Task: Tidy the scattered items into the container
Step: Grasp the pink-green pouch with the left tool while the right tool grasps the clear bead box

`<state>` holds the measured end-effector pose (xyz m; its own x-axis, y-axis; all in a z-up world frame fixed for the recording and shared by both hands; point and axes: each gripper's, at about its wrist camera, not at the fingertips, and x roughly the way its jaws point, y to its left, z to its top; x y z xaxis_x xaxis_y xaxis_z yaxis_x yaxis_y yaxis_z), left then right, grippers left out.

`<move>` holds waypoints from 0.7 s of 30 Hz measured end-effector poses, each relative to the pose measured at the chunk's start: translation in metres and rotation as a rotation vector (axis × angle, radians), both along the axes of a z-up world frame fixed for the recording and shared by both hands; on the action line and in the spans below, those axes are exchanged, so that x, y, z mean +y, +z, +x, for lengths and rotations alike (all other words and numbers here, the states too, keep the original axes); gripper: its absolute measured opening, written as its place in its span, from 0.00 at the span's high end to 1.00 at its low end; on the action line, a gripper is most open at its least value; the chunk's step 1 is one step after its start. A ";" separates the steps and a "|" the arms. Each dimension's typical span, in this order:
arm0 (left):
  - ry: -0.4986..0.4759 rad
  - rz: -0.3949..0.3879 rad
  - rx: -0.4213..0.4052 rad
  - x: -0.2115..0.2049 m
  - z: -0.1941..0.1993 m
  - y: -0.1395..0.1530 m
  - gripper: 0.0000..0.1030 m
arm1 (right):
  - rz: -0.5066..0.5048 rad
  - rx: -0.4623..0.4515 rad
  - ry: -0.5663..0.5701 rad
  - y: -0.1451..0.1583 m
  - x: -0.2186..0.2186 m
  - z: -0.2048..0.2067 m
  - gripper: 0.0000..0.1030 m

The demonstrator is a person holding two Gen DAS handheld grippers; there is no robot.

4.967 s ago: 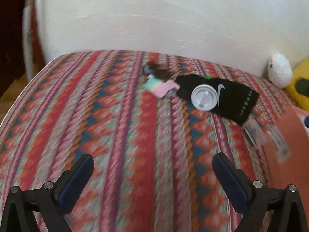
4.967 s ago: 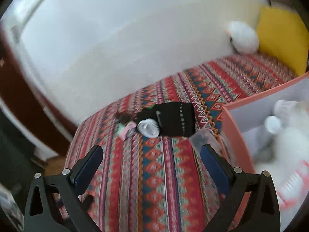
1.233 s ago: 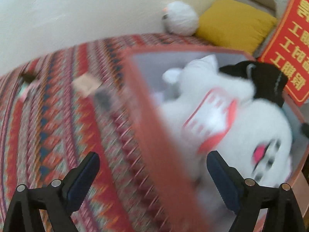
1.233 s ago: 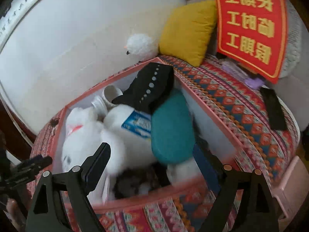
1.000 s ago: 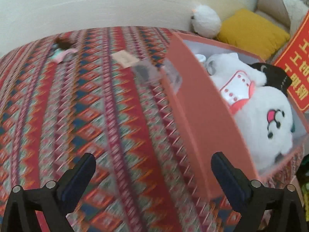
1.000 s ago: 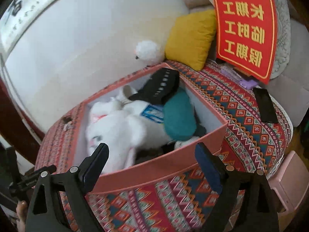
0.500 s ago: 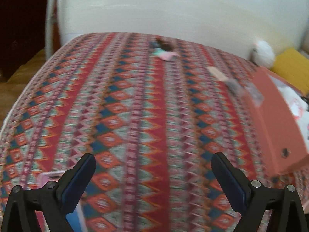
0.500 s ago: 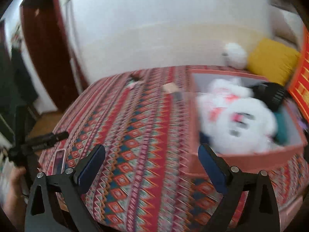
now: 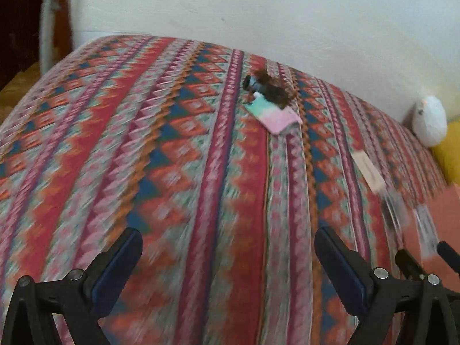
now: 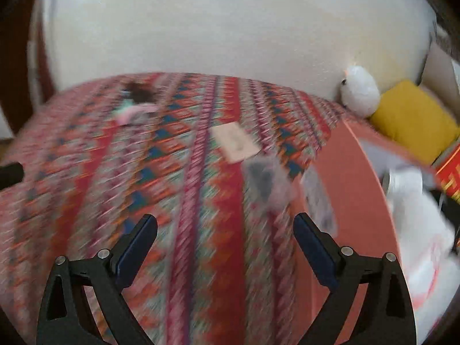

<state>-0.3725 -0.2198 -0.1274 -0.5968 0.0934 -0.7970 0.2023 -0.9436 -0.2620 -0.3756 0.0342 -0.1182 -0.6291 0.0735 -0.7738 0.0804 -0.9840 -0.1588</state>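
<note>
On the patterned bedspread [image 9: 172, 158] lie a pink-and-mint pouch [image 9: 273, 115] and a dark brown hairy item [image 9: 270, 87] touching it, far ahead of my open, empty left gripper [image 9: 228, 258]. A beige card [image 9: 369, 171] and a clear plastic bag [image 9: 396, 210] lie to the right. In the right wrist view the card [image 10: 235, 142] and the blurred clear bag [image 10: 267, 184] lie ahead of my open, empty right gripper [image 10: 225, 238]. The salmon box [image 10: 353, 189] stands at right, holding a white plush toy [image 10: 419, 221].
A white bird plush [image 10: 360, 90] and a yellow cushion [image 10: 414, 120] rest against the white wall behind the box. A red sign [image 10: 451, 178] shows at the far right. The bed's left edge drops to a wooden floor [image 9: 14, 86].
Both views have swung from the filled box back toward the bedspread and the scattered items. Both grippers stay open and empty. The black cloth and white cap from earlier now lie in the box.
</note>
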 end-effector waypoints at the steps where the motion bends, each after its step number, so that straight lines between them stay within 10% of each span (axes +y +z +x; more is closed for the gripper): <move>1: -0.006 -0.006 -0.010 0.006 -0.027 -0.005 0.04 | 0.038 -0.008 -0.018 -0.006 0.000 -0.018 0.06; 9: 0.008 -0.046 -0.090 0.033 -0.178 -0.044 0.04 | 0.132 -0.039 0.001 -0.071 0.012 -0.093 0.04; 15: -0.010 -0.140 -0.089 0.059 -0.197 -0.054 0.03 | 0.023 -0.033 -0.002 -0.078 0.033 -0.115 0.01; 21: -0.042 -0.202 -0.089 0.080 -0.201 -0.060 0.38 | -0.199 -0.075 -0.029 -0.068 0.062 -0.101 0.73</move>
<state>-0.5731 -0.1400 -0.1872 -0.5218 -0.0508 -0.8516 0.1759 -0.9832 -0.0491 -0.4767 0.0960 -0.1859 -0.5693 -0.0684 -0.8193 0.0559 -0.9974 0.0445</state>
